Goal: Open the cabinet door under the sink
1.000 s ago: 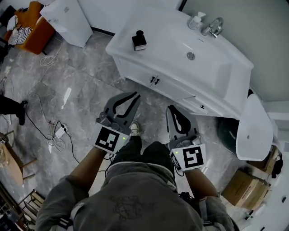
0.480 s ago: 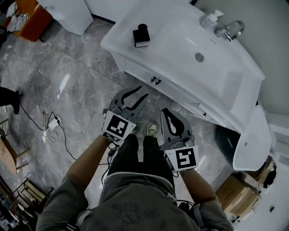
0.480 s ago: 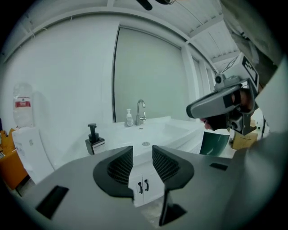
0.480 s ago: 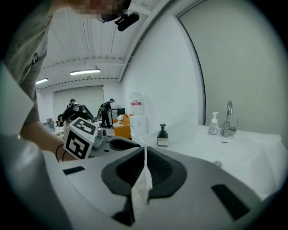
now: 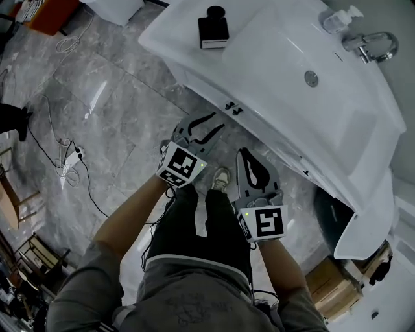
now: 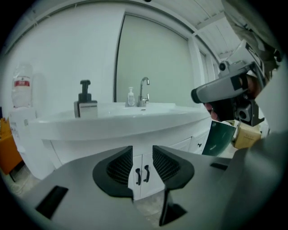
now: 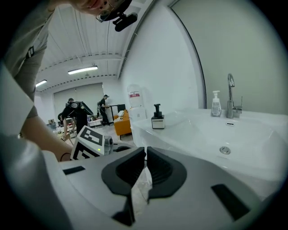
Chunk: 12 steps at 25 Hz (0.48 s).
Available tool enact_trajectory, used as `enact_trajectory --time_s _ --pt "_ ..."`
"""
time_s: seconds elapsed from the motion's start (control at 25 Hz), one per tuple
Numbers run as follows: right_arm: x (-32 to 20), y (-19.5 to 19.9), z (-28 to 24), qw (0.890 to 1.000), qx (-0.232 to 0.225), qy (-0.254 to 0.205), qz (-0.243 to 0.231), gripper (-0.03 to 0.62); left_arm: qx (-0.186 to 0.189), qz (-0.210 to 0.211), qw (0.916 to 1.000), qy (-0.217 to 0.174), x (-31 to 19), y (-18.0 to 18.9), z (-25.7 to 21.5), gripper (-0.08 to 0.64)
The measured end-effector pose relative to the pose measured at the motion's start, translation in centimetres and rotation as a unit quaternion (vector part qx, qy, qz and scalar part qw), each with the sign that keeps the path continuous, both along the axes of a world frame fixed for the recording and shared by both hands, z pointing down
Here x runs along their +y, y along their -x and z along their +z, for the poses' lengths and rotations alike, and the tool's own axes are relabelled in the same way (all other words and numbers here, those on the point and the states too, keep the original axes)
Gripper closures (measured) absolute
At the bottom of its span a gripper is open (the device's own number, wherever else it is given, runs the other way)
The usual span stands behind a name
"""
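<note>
Looking down: a person's legs and one shoe [image 5: 221, 177] stand on a grey stone floor [image 5: 110, 97], facing a white sink [image 5: 285, 71] set in a vanity.
Cable: a thin white cable [image 5: 65, 162] lies coiled on the floor, well apart from the sink, on its left.
Black pump bottle: this black pump bottle [image 5: 213, 29] stands upright on the sink's left ledge.
Left gripper: the left gripper [image 5: 217, 123] [image 6: 142, 155] is held low in front of the sink and points at the vanity's front. Its jaws stand a narrow gap apart with nothing between them.
Cabinet doors: the two white cabinet doors [image 6: 140, 177] sit directly under the sink, both closed. Their two black handles [image 5: 234, 108] [image 6: 141, 174] hang side by side at the middle seam. The handles show through the left gripper's gap, farther off, not touched.
Right gripper: the right gripper [image 5: 244, 154] [image 7: 146, 152] hangs below the sink's front edge. Its jaws are pressed together on nothing.
Faucet: a chrome faucet [image 5: 373, 44] [image 7: 231, 96] rises at the sink's back edge, with a clear pump bottle [image 5: 338, 19] just beside it.
Green bin: a green bin [image 6: 220, 137] stands on the floor at the sink's right end.
</note>
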State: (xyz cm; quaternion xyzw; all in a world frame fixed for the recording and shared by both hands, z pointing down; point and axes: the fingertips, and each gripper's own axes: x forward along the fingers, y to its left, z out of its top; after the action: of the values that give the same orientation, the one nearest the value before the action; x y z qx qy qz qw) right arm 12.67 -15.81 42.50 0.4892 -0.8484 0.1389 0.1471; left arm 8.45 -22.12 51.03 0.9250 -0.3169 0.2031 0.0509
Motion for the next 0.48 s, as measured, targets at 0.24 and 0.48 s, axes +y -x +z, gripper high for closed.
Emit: enact_trajectory --time_s 0.24,0.48 --pt "-1.9 -0.5 3.7 1.0 0.024 -0.011 -0.008 0.557 0.019 0.011 0.9996 0.017 -1.8 -1.4 5.7 0.399" --pt "-1.9 -0.8 7.5 0.999 0.03 -0.01 -0.004 0.557 -0.006 -0.002 0.9998 0.019 -3.7 -1.6 11.3 0.4"
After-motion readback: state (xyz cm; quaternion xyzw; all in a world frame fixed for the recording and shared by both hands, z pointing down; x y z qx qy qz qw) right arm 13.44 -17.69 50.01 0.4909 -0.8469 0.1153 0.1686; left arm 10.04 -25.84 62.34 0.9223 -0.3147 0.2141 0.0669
